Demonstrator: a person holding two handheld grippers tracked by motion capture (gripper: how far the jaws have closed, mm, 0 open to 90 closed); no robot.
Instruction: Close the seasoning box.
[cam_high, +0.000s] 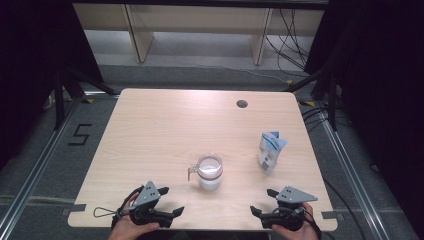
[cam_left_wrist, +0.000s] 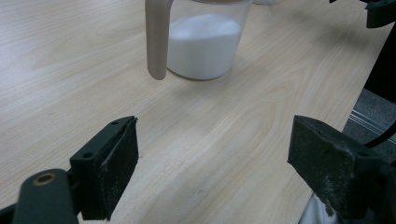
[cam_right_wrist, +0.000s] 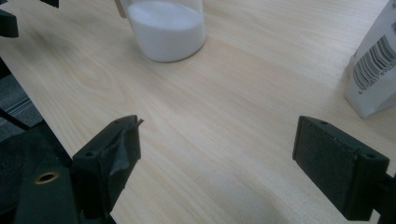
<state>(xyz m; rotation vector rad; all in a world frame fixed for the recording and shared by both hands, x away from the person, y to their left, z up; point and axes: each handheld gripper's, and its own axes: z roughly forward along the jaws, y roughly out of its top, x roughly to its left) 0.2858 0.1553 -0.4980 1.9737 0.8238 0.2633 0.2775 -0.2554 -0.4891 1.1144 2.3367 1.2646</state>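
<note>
A clear plastic jug (cam_high: 209, 171) with a handle on its left holds white powder and stands near the table's front middle. The left gripper view shows the jug (cam_left_wrist: 204, 42) close ahead, handle toward me; the jug (cam_right_wrist: 166, 28) is also in the right gripper view. A white and blue carton (cam_high: 270, 151) with a barcode stands upright to the right, and the carton (cam_right_wrist: 376, 74) sits at the right edge of the right gripper view. My left gripper (cam_high: 172, 201) rests at the front left edge, open and empty. My right gripper (cam_high: 262, 201) rests at the front right, open and empty.
The light wooden table (cam_high: 165, 125) has a round cable hole (cam_high: 242, 104) at the back right. Dark curtains hang at both sides, and cables lie on the floor behind at the right. A "5" is taped on the floor (cam_high: 79, 134) at the left.
</note>
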